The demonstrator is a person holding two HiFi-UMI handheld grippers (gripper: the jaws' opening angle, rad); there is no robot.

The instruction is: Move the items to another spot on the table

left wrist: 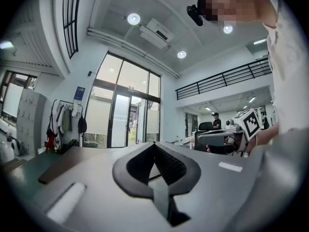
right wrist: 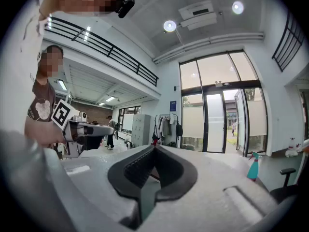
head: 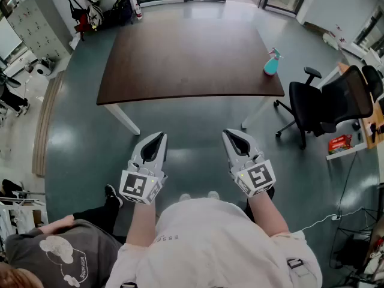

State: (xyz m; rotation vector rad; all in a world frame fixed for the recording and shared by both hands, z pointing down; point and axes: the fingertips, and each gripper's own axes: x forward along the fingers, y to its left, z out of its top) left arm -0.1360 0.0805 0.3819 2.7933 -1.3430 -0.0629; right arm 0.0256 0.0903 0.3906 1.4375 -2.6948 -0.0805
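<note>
**A:** Table position?
**B:** Ahead of the person, with the chair off its right front corner.
**A:** Jaws?
**B:** Left gripper: pressed together, empty, held short of the table. Right gripper: the same.
**A:** Bottle?
**B:** Upright on the table, at its right edge, well apart from both grippers.

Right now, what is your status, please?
Grippers: left gripper and right gripper shut, empty, short of table. Target: spray bottle at table's right edge. Nothing between.
</note>
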